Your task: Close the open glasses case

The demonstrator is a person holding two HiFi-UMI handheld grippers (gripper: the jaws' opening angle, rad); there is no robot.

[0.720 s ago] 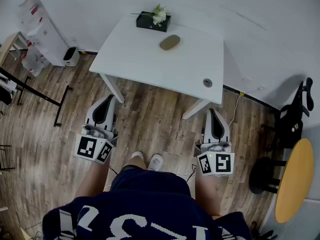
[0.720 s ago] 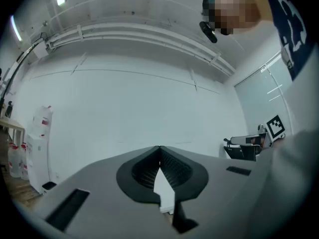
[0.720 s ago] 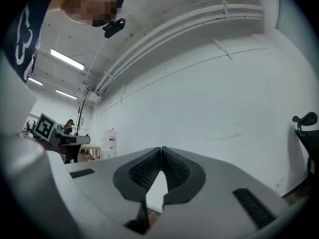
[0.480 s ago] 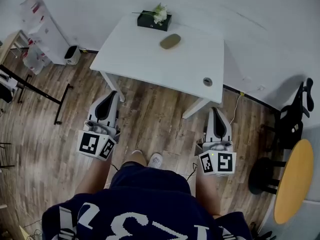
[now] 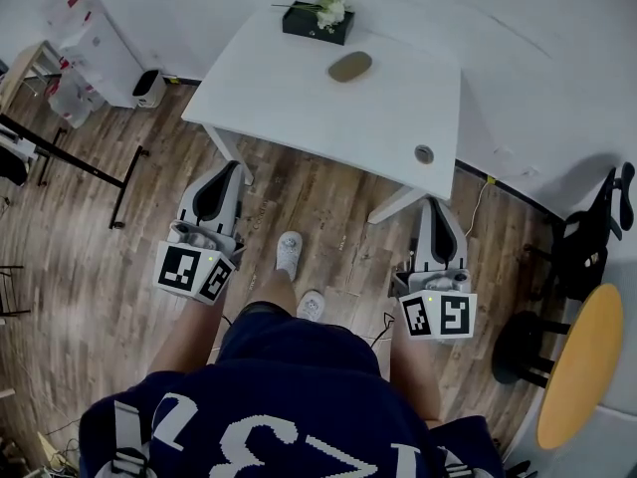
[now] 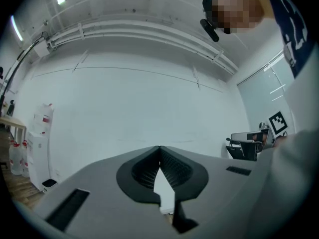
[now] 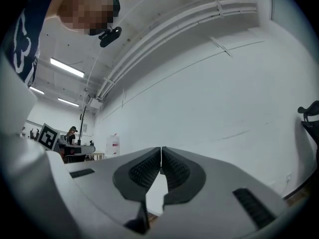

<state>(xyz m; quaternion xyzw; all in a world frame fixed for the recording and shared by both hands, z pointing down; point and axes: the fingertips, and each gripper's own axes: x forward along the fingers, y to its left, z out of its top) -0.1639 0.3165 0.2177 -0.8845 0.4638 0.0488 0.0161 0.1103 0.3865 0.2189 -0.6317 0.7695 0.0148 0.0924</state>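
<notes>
A person stands on a wood floor in front of a white table and holds a gripper in each hand.

The glasses case lies on the table, toward the far side. It is a small brown oval thing. From up here I cannot tell if its lid is up or down. Just behind it, at the far edge of the table, sits a black box with white flowers on top. Near the table's front right corner there is a small round hole.

The left gripper is down low by the front left of the table, well apart from the case. Its jaws are pressed together, and nothing is between them. The right gripper is low by the front right of the table. Its jaws are pressed together too — nothing is in them.

Both grippers point about level, toward the white wall.

The person's white shoes show between the two grippers. Off to the right stand a black chair and a round yellow table.
</notes>
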